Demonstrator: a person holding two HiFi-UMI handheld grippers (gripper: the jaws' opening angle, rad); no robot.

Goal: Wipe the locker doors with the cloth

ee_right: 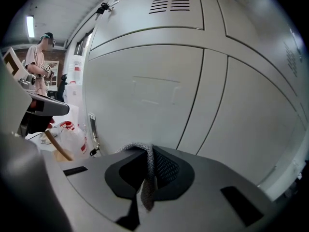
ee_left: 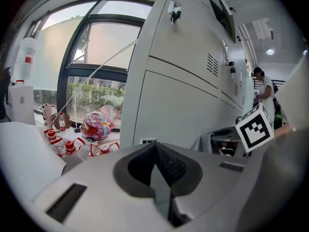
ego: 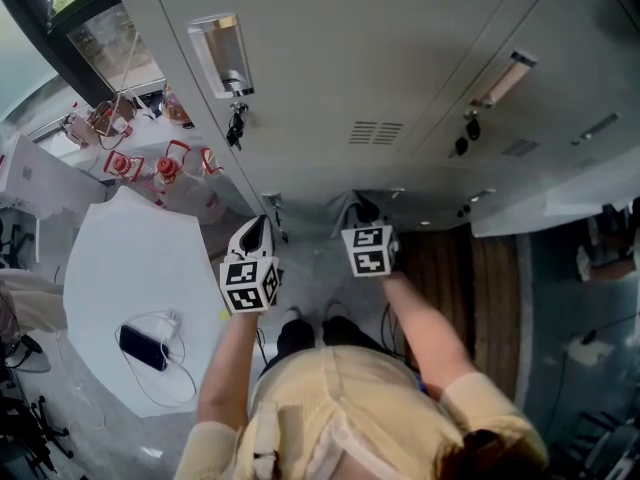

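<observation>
While the person stood facing the grey locker doors (ee_right: 145, 91), the right gripper (ee_right: 149, 164) was pinched tight on a grey cloth (ee_right: 143, 178), and a loop of the cloth poked up over the jaws. This gripper was near a lower door, but I could not tell if the cloth touched it. The left gripper (ee_left: 157, 167) had its jaws pressed together with nothing in them, and it hung just beside the right one. To the left stood a white desk (ego: 120, 258) with a phone (ego: 143, 348) and a cable on it. The wiping looked like it was only starting. To do it well, the cloth should be pushed flat on the door, so that soft cloth and not the hard jaws rubs the metal. Only a little cloth stuck out, so the gripper might need to tilt. Long, even strokes from the top of a door down would miss less. The keys (ego: 236, 123) hanging from a lock and the vent slots (ego: 376, 132) could catch the cloth, so going slowly around them would be wise.
</observation>
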